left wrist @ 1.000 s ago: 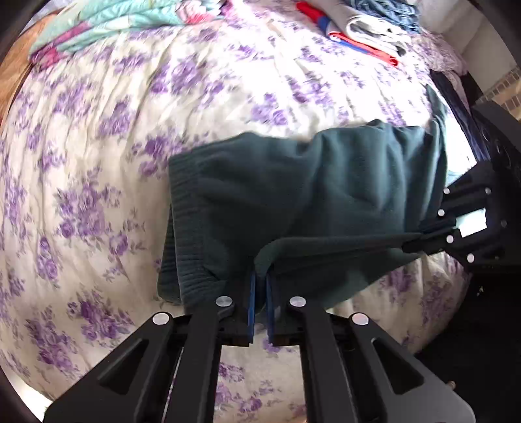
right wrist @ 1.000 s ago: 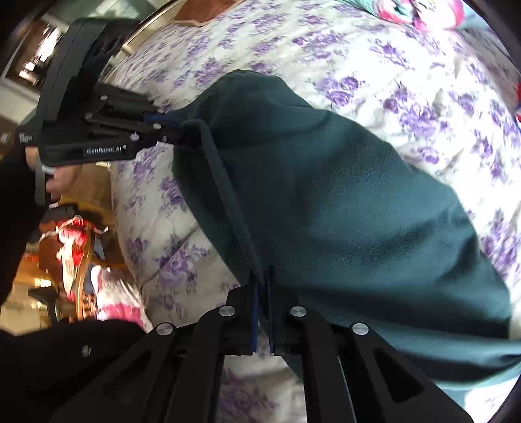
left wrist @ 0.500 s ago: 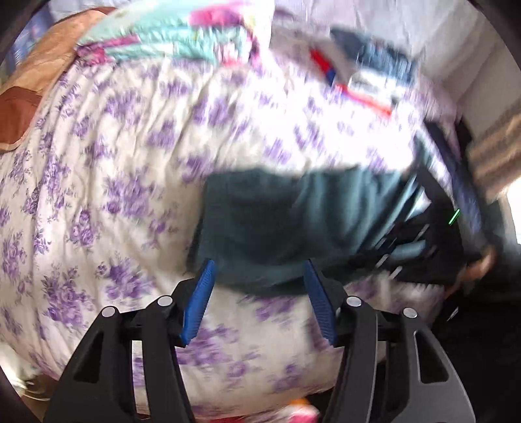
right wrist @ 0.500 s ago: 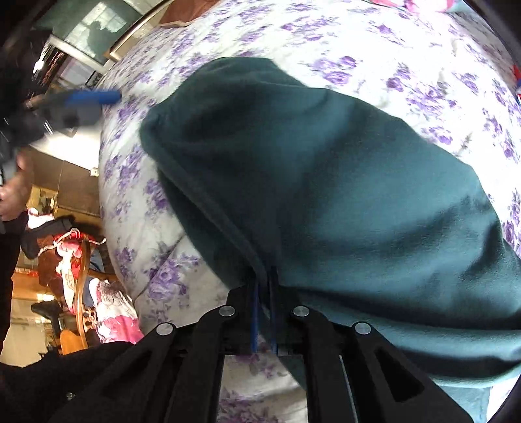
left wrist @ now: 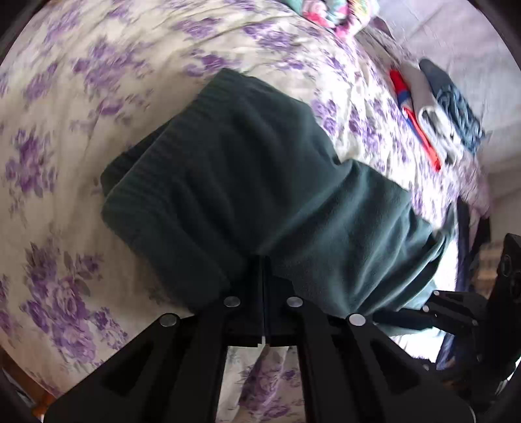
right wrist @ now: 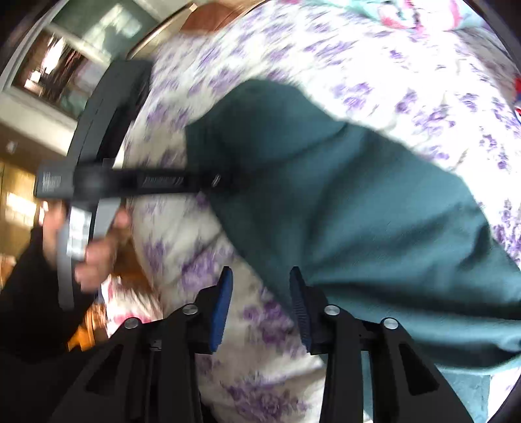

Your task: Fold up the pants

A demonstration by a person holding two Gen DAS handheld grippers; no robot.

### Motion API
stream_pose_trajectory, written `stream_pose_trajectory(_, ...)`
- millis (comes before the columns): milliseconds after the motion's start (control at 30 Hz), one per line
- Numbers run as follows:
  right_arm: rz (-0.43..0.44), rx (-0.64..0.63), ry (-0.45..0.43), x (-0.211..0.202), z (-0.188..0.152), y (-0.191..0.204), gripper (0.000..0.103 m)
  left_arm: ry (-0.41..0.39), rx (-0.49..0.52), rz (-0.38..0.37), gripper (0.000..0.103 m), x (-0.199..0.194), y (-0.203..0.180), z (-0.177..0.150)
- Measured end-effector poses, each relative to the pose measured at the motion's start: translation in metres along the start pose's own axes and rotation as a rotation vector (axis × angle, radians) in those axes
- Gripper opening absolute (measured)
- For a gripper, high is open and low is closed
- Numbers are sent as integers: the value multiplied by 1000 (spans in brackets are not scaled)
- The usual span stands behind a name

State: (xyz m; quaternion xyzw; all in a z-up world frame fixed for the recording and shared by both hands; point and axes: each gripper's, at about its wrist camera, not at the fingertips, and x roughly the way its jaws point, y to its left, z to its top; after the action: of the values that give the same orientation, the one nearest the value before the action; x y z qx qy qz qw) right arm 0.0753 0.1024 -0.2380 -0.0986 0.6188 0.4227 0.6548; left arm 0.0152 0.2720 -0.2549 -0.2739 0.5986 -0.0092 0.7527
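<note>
The dark green fleece pants (left wrist: 260, 182) lie folded on a bed with a purple-flowered cover (left wrist: 65, 130). My left gripper (left wrist: 263, 263) is shut on the near edge of the pants, by the ribbed waistband. In the right wrist view the pants (right wrist: 358, 211) fill the right side. My right gripper (right wrist: 260, 293) is open, its blue pads (right wrist: 221, 302) apart, beside the near edge of the pants. The left gripper (right wrist: 208, 179) shows there side-on, shut on the pants. The right gripper's fingers (left wrist: 433, 312) show at the left wrist view's lower right.
A stack of folded clothes (left wrist: 436, 110), red, grey and blue, lies at the far right of the bed. A colourful folded blanket (left wrist: 332, 13) lies at the far end. The bed's edge (right wrist: 153, 247) drops to a room with furniture on the left.
My left gripper, open half a second ago, has come back and shut on the pants near the waistband. My right gripper has opened and let go of the pants' edge.
</note>
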Motion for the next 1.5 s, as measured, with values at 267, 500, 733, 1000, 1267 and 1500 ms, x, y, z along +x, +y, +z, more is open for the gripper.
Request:
stream_pose_trajectory(267,-7,82,77,30,6,-18,22,-8,37,100,2,6,-18,1)
stream_pose_trajectory(500,-206,372,-150,-132,-20,-141,52,9,55,140,2,10,-24,6)
stream_pose_trajectory(733,-541,850,-69,-218,-75,-339,52,9,76,183,1,19,-39,10)
stream_pose_trajectory(1000,-553,996,41,-190,-64,-392,51,34,62,144,1,27,-37,22)
stream_pose_trajectory(1267,-614,1074,120,-156,-80,-411,45,55,66,118,2,32,-36,29)
stream_pose_trajectory(1500,-550,1103,-7,-198,-154,-404,7,56,87,127,2,32,-36,27)
